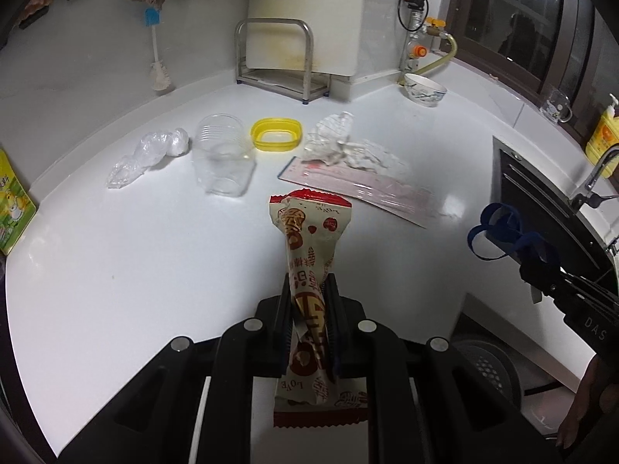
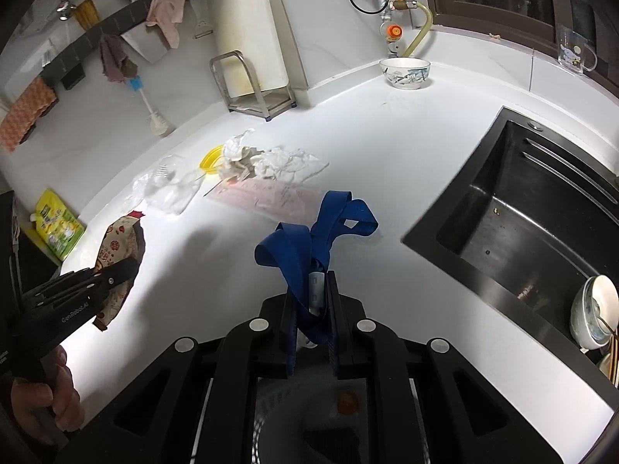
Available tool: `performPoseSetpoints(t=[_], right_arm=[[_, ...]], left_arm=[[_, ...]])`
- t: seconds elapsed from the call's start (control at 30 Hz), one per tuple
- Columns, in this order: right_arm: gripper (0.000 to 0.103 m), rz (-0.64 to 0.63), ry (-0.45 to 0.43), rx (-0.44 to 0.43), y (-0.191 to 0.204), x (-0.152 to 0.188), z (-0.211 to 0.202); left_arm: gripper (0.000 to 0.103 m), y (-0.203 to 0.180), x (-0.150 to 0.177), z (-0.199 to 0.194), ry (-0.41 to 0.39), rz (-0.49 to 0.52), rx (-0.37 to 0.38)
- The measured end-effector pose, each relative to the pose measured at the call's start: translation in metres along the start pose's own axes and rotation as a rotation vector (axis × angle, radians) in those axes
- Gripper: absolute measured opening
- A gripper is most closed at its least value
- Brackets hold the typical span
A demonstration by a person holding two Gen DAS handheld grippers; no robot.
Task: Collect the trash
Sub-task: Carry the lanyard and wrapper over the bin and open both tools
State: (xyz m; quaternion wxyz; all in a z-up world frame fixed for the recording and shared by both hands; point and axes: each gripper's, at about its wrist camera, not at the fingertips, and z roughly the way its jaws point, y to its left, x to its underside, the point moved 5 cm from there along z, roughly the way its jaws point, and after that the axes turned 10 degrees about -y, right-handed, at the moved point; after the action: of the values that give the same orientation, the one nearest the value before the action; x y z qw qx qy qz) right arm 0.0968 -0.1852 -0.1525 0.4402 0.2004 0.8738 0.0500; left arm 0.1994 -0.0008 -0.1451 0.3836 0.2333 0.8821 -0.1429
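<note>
My left gripper (image 1: 309, 290) is shut on a red and cream snack wrapper (image 1: 309, 232), held above the white counter (image 1: 135, 270). My right gripper (image 2: 311, 290) is shut on a tangled blue strap (image 2: 329, 220), above the counter's front edge; it also shows in the left wrist view (image 1: 499, 232). On the counter lie a crumpled clear plastic bag (image 1: 151, 154), a clear plastic container (image 1: 222, 158), a yellow lid ring (image 1: 276, 134), crumpled white paper (image 1: 348, 147) and a flat pink sheet (image 1: 359, 189). A grey bin (image 2: 278, 417) sits below the right gripper.
A black sink (image 2: 522, 224) lies to the right, with bowls (image 2: 594, 317) at its edge. A patterned bowl (image 1: 423, 89) and a metal rack (image 1: 276, 58) stand at the back. A yellow-green pouch (image 1: 11, 208) stands at the left edge, a yellow bottle (image 1: 603, 131) at the right.
</note>
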Motion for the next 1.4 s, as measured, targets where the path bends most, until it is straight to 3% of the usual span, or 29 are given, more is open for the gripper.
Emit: performPoseSetpoints(t=[0.37, 0.7, 1.4], right_arm=[[0.012, -0.052, 0.048, -0.084, -0.01, 0.037, -0.061], [0.012, -0.09, 0.123, -0.137, -0.026, 0.076, -0.091], [0.013, -0.127, 0.27, -0.205, -0.04, 0.133, -0.089]], left_arm=[[0.016, -0.057, 0.034, -0.056, 0.015, 0.006, -0.004], [0.016, -0.094, 0.064, -0.083, 0.041, 0.009, -0.028], [0.018, -0.128, 0.128, -0.078, 0.192, -0.038, -0.027]])
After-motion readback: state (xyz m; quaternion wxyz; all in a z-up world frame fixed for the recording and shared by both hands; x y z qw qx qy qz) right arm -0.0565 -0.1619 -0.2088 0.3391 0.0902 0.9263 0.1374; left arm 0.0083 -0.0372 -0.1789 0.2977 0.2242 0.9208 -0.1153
